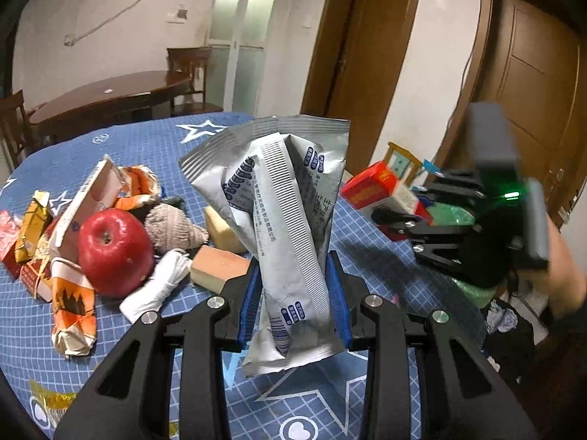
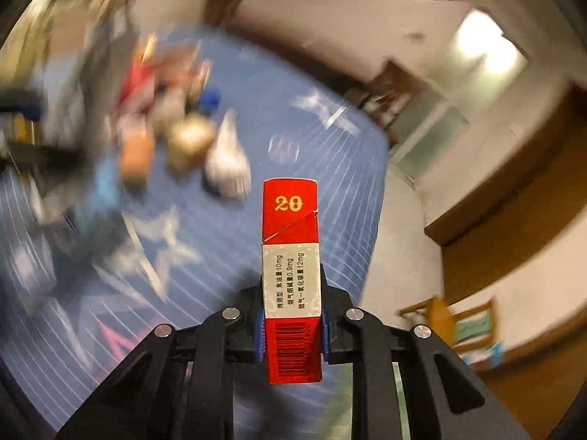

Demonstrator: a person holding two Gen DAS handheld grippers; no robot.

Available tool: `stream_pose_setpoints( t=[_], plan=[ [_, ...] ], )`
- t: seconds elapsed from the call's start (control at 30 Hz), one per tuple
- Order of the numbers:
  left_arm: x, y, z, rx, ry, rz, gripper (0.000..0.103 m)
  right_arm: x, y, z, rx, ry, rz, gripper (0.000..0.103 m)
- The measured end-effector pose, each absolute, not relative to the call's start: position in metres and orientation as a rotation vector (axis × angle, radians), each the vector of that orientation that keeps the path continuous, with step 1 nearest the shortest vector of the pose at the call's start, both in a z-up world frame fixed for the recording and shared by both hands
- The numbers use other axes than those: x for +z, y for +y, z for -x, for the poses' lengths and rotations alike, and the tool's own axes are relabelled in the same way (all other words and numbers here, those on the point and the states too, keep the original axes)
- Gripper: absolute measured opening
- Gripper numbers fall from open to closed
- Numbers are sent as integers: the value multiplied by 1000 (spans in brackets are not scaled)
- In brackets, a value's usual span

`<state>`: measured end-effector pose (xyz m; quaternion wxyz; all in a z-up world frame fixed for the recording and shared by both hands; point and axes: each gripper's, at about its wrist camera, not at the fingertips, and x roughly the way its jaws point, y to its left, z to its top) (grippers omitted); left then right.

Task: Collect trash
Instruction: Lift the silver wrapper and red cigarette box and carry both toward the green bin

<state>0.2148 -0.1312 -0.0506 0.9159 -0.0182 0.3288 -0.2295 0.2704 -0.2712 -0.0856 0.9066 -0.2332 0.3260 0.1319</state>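
Observation:
My left gripper [image 1: 293, 293] is shut on a crumpled silver wrapper [image 1: 282, 220] with blue print and holds it upright above the blue star-patterned tablecloth [image 1: 121, 139]. My right gripper [image 2: 291, 324] is shut on a red and white cigarette box [image 2: 290, 256] marked "20". In the left wrist view the right gripper [image 1: 400, 216] is at the table's right edge, holding the same box [image 1: 378, 187] in the air. A trash pile lies left: a red apple [image 1: 113, 249], orange wrappers [image 1: 71, 304], a white glove [image 1: 157, 286], a yellow pack [image 1: 33, 223].
A sponge block [image 1: 220, 266] and a beige knitted lump [image 1: 172, 229] lie near the pile. A green bag [image 1: 455, 216] sits behind the right gripper, off the table's right edge. A wooden table [image 1: 106, 95] and chairs stand behind. The right wrist view is motion-blurred.

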Motion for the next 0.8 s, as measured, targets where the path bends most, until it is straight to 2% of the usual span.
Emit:
stream_pose_setpoints(
  t=[0.2,0.43,0.8],
  plan=[
    [-39,-125,-191,-367,591,48,33,-62,-264,-229,149,478,174,22],
    [-21,-124,-154,-263,473,27,33,-40,-243,-184,93,328,103,22],
    [-6,-109,-124,-195,444,43,33,-19,-236,-152,144,317,80,22]
  ],
)
